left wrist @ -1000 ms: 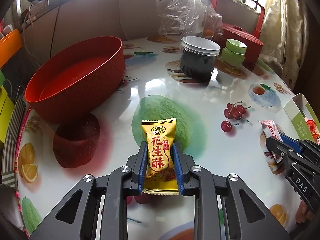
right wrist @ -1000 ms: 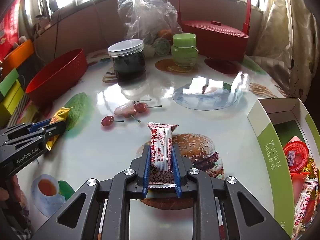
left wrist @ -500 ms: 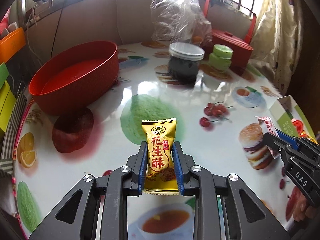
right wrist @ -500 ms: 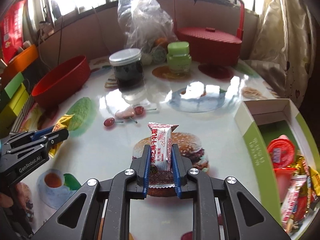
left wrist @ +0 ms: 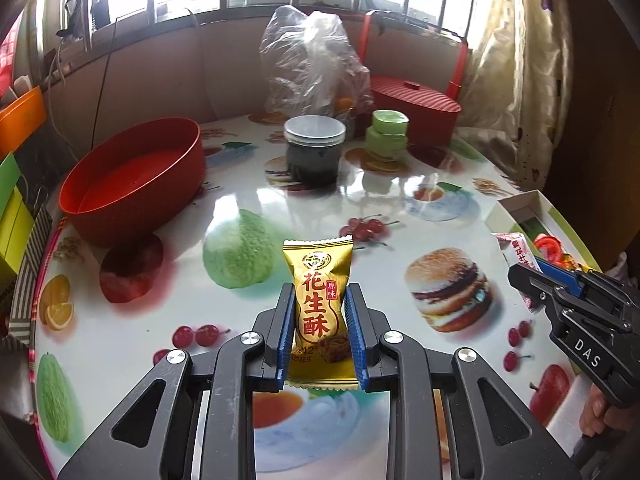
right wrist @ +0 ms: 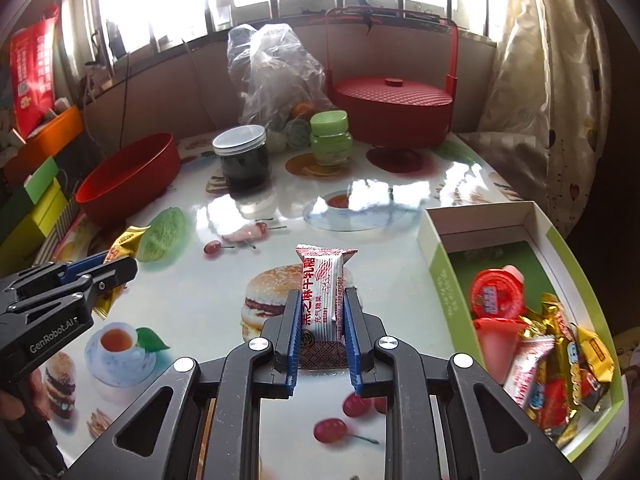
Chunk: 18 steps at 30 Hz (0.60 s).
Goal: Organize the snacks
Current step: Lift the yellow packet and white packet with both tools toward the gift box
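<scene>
My left gripper (left wrist: 319,304) is shut on a yellow peanut-candy packet (left wrist: 318,304) and holds it upright above the table. My right gripper (right wrist: 322,300) is shut on a white and red milk-candy packet (right wrist: 323,288), also above the table. A green and white snack box (right wrist: 444,280) lies at the right, holding jelly cups (right wrist: 496,294) and several wrapped snacks (right wrist: 568,360). The right gripper shows in the left wrist view (left wrist: 532,280), beside the box (left wrist: 520,208). The left gripper shows in the right wrist view (right wrist: 116,270) at the left.
A red bowl (left wrist: 132,180) stands at the far left. A dark jar (left wrist: 314,148), a green jar (left wrist: 387,136), a clear plastic bag (left wrist: 312,68) and a red lidded basket (left wrist: 416,108) stand at the back. The table (left wrist: 360,200) has a glossy printed cover.
Both grippers have risen and pulled back, each keeping its packet. The snack box has come further into the right wrist view.
</scene>
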### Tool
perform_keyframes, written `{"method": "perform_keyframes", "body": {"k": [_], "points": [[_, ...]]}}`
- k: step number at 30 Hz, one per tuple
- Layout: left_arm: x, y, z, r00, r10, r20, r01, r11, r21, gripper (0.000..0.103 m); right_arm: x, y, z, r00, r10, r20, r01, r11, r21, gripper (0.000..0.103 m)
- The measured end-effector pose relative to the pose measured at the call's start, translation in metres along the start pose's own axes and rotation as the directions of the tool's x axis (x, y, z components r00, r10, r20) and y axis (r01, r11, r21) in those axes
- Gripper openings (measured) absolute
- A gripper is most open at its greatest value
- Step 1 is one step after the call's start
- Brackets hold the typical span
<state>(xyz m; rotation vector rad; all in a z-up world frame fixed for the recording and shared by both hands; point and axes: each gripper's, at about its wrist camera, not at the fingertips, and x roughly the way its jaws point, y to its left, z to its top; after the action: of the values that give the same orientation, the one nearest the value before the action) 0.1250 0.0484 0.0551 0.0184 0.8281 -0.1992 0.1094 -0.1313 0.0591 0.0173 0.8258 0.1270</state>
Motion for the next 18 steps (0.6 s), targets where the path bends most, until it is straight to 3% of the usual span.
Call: {"method": "perform_keyframes", "body": {"k": [18], "points": [[-0.016, -0.050, -0.012, 0.998, -0.052, 0.018, 0.051, 0.998, 0.044, 0.026, -0.042, -0.030, -0.011, 0.999, -0.014, 0.044, 0.012, 1.000, 0.028, 0.019]]}}
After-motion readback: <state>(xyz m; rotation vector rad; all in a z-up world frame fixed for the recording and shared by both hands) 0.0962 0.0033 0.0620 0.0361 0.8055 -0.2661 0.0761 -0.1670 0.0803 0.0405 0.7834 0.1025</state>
